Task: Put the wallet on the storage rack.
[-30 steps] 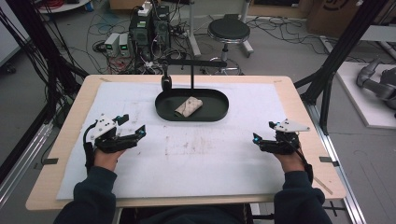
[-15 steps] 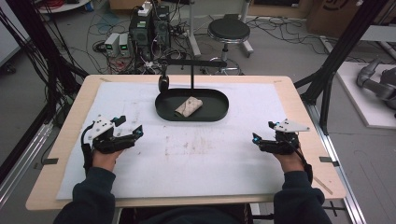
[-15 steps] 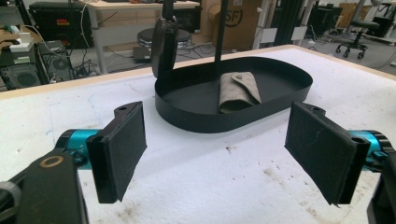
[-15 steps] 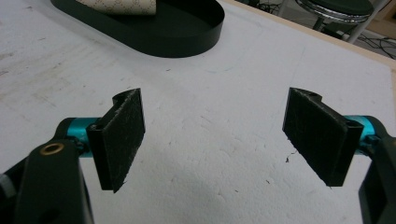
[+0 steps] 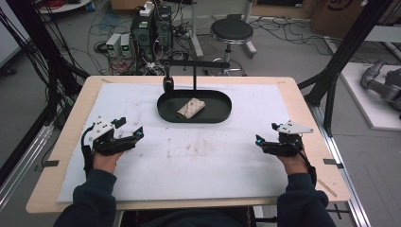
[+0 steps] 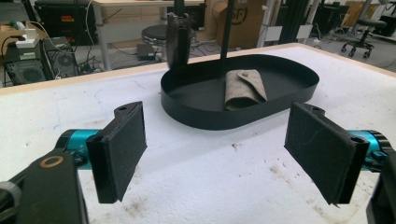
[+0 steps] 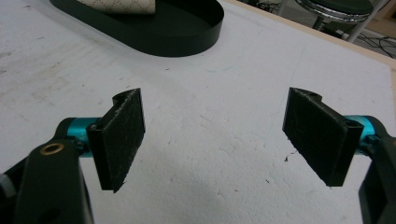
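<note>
Grey concrete floor (image 5: 283,52), cables strewn across it. Round black stool (image 5: 231,32) on chrome base just beyond bench's far edge. Stack of black computer units (image 5: 151,30) and small white boxes (image 5: 119,45) left of stool. Black frame struts (image 5: 352,49) rising at right. Cardboard boxes (image 5: 338,14) by far wall. White platform (image 5: 373,94) at right edge.

Bare mat (image 5: 203,156) before tray (image 5: 163,111), stand post (image 5: 195,78) behind it

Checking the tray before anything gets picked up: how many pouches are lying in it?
1. A single beige pouch lies in the black oval tray, about mid-tray, slightly left of its centre. Nothing else seems tucked beneath it.
</note>
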A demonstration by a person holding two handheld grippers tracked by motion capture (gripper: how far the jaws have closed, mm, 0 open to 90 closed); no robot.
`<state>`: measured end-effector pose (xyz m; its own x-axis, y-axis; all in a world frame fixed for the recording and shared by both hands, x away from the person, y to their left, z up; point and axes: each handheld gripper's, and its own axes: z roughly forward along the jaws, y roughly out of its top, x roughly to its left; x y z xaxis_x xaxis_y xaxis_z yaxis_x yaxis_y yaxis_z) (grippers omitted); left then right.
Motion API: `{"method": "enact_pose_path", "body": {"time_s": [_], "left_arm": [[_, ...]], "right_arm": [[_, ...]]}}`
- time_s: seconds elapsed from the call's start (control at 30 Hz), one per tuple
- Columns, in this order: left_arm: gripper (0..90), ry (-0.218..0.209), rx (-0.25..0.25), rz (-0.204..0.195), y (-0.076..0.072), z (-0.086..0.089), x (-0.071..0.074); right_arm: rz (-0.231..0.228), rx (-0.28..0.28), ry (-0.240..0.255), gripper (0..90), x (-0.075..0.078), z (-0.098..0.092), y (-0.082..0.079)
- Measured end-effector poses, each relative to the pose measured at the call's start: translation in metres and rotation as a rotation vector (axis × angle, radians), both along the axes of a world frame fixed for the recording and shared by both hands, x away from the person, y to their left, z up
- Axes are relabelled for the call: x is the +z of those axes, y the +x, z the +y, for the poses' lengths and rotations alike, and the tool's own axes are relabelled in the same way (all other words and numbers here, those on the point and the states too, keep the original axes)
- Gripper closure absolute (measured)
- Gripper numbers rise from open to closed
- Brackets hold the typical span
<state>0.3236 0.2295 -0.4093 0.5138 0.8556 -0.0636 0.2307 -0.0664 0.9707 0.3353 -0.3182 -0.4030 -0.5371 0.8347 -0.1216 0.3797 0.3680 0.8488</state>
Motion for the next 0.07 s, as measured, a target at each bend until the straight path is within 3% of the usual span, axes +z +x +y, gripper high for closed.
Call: {"method": "enact_pose_path", "body": {"time_s": [0.07], "left_arm": [[20.3,0.001,-0.002,0.0,-0.0002,-0.0005,0.0001]], "right_arm": [[0.0,0.0,0.001,21.4,0.0001,-0.0001,-0.0001]]}}
